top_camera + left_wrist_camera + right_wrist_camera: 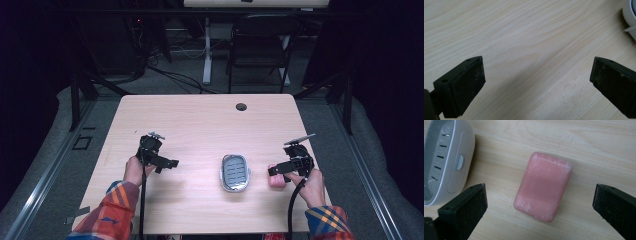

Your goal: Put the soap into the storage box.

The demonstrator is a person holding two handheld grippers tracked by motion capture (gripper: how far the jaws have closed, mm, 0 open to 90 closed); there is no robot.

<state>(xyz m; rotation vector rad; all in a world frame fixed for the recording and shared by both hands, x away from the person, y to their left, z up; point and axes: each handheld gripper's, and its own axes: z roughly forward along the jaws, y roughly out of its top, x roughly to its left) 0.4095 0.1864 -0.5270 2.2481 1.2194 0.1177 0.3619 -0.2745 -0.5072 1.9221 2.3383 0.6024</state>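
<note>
The pink soap bar [543, 186] is seen lying flat on the counter [200, 120], just beside the grey soap dish [446, 160]. The right tongs [540, 202] are spread wide above it, nothing grasped. The left tongs [537, 82] are released over bare wood.

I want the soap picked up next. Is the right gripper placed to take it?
Probably yes: the right gripper has open jaws either side of the pink soap, with nothing between.
</note>
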